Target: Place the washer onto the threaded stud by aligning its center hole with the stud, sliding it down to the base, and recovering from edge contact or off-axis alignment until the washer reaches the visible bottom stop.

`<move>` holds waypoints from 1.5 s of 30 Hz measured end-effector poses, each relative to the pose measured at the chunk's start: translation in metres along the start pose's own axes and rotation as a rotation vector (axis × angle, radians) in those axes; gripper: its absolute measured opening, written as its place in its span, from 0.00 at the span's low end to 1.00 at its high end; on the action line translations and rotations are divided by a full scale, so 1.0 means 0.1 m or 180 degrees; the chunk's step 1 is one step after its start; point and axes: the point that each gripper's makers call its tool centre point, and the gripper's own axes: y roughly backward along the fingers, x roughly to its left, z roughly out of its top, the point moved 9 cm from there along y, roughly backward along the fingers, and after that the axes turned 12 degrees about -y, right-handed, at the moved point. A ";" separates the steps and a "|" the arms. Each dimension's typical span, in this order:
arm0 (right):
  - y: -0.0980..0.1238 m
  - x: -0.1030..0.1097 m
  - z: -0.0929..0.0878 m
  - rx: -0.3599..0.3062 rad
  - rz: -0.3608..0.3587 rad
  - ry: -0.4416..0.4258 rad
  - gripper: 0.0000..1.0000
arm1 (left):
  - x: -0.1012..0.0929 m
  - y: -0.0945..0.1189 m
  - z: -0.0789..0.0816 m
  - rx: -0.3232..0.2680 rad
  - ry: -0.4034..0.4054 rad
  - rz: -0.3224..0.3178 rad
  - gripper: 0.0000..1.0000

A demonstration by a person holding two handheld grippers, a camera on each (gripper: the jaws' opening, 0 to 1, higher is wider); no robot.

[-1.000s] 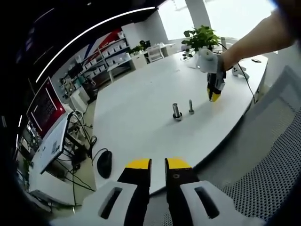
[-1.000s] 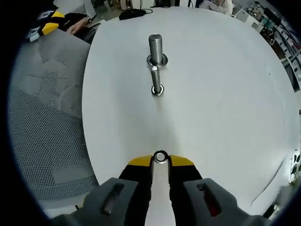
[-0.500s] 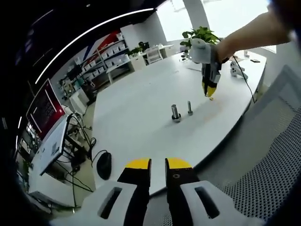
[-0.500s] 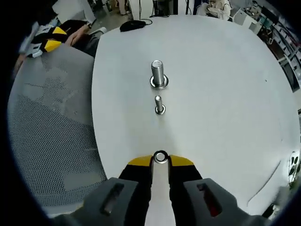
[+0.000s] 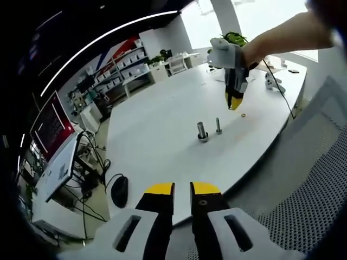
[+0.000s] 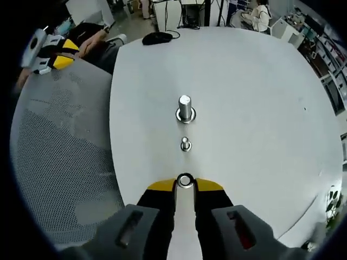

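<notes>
While clamped on the washer [image 6: 185, 181], right gripper [image 6: 185, 185] hovering high; next, lowering toward the thin stud [image 6: 185, 143] at 12 o'clock.

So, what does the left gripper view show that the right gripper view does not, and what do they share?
Left gripper view: the right gripper seen from outside, hanging above the table, plus a red monitor and a potted plant.

Right gripper view: the washer held between that gripper's own jaws, and the left gripper far off beyond the chair.

Both: the white table, the thick stud, the thin stud, the computer mouse and the mesh chair.
</notes>
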 end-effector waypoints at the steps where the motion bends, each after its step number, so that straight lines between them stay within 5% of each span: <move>1: 0.00 0.00 0.01 -0.0008 -0.0002 -0.0009 0.14 | 0.00 0.00 0.00 -0.0001 -0.0002 0.0001 0.09; 45: -0.15 0.16 0.47 0.0010 0.0034 0.0297 0.14 | 0.00 -0.01 -0.01 0.0031 -0.0006 -0.0015 0.08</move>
